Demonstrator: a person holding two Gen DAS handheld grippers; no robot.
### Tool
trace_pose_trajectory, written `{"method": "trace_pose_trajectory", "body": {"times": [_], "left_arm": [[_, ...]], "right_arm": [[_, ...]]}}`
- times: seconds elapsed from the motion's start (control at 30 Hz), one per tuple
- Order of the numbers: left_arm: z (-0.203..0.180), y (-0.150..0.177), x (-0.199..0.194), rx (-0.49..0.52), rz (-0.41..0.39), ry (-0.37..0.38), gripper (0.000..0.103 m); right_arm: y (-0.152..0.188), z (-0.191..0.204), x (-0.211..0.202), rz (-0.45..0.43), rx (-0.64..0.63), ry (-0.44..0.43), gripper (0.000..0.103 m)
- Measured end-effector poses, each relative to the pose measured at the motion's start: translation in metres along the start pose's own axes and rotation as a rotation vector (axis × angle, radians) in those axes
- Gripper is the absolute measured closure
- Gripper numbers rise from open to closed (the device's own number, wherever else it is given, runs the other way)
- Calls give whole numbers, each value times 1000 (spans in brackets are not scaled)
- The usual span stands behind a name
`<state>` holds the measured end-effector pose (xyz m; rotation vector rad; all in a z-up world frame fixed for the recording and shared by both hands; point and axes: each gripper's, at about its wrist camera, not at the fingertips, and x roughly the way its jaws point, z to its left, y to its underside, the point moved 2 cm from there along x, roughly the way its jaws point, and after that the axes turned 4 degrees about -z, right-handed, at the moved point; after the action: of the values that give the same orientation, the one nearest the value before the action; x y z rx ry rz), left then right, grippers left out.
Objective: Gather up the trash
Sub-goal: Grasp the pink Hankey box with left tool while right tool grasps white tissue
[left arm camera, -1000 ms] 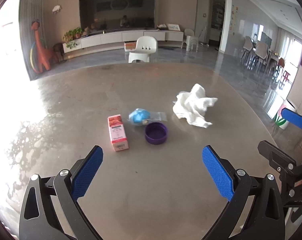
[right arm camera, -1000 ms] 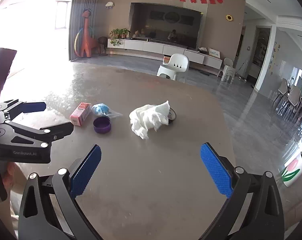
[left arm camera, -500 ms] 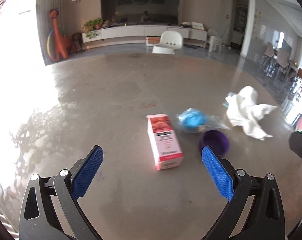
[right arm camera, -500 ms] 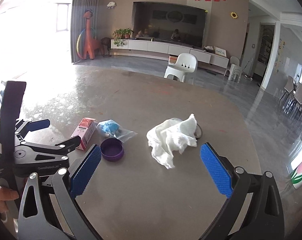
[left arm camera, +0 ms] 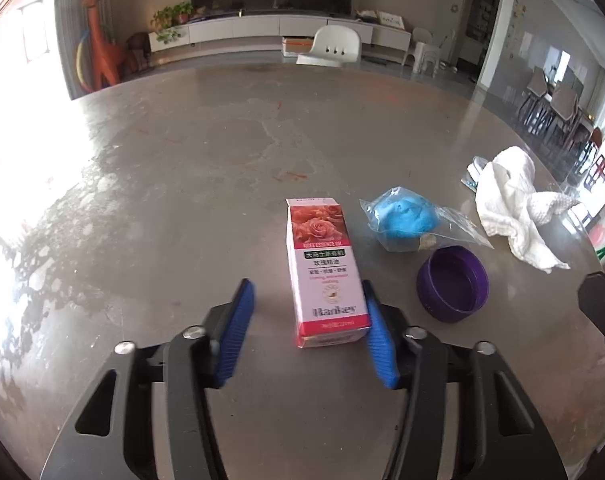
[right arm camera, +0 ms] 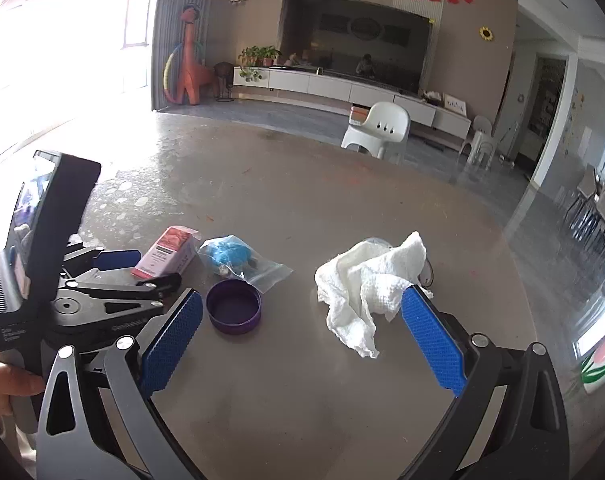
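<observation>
my grey table (left arm camera: pixel 162 208) is glossy, stained pale toward its left edge; beyond its far edge are a white chair (left arm camera: pixel 334 46) and an orange dinosaur (right arm camera: pixel 188 64). my left gripper (left arm camera: pixel 308 326) is closing around the pink box (left arm camera: pixel 322 272), right pad touching, left pad apart. only the right view shows my right gripper (right arm camera: pixel 302 338) wide open, empty, near the white tissue (right arm camera: pixel 366 284) and purple cap (right arm camera: pixel 233 306).
</observation>
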<state>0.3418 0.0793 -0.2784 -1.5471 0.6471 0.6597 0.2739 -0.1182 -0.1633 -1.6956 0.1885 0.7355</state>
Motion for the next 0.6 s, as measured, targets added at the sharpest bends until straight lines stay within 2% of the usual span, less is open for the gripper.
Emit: {"method": "trace_pose_trajectory", "body": {"times": [0.03, 0.13, 0.4, 0.53, 0.6], "left_arm": [[0, 0, -1, -2, -6, 11, 74], [-1, 0, -10, -5, -33, 23, 74], [-27, -8, -41, 82, -151, 43, 75], [-35, -5, -43, 118, -154, 55, 75], [-36, -4, -43, 126, -154, 54, 75]], "right_arm": [[2, -3, 3, 6, 10, 4, 4], [2, -11, 10, 13, 20, 43, 4], [-1, -40, 51, 58, 69, 161, 4], [1, -40, 78, 115, 54, 182, 4], [5, -37, 87, 139, 58, 160, 4]]}}
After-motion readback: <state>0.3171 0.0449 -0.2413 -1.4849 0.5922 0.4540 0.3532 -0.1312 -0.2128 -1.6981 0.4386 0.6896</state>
